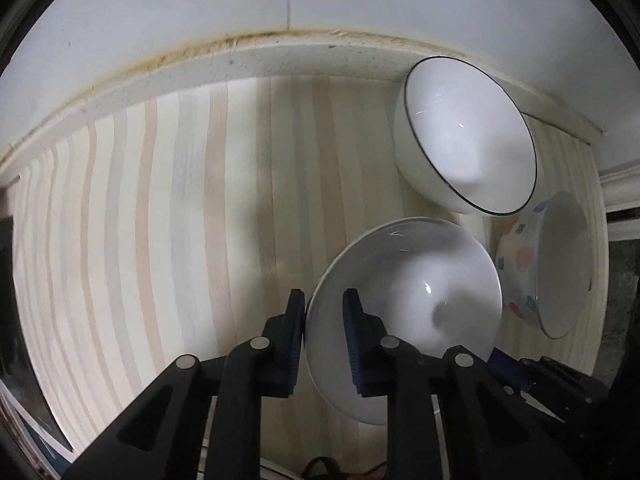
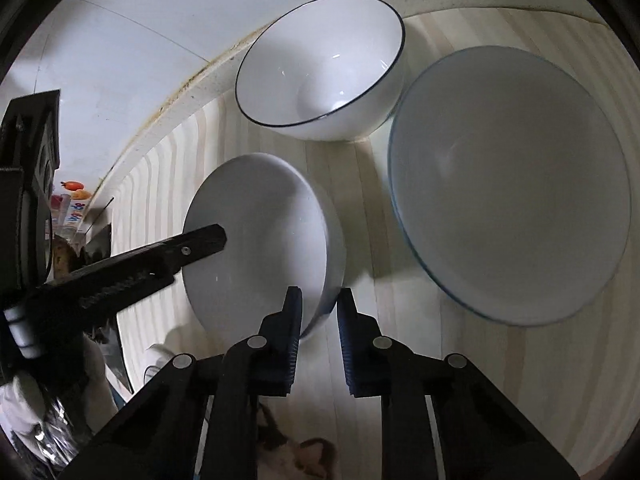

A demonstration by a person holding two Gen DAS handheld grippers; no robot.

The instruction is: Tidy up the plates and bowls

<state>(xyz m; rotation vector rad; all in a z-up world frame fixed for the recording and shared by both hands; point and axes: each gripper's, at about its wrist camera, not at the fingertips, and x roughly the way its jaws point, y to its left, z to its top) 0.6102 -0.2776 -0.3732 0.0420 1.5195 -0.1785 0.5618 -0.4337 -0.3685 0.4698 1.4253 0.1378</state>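
Resting near the striped counter's (image 2: 360, 200) back edge, the glazed dotted bowl (image 2: 508, 184) is biggest, then the dark-rimmed bowl (image 2: 320, 64). The plain white bowl (image 2: 260, 240) looks rigid, slick, breakable; left gripper (image 1: 323, 312) and right gripper (image 2: 318, 308) each pinch its thin rim on opposite sides.

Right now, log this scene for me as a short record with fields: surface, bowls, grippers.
surface: striped surface
gripped bowl: plain white bowl
left gripper: closed on one side of that bowl's rim
right gripper: closed on the opposite side of the same rim
other bowls: black-rimmed bowl and larger dotted bowl, both untouched
stacking: none, each bowl stands apart
plates: none in view
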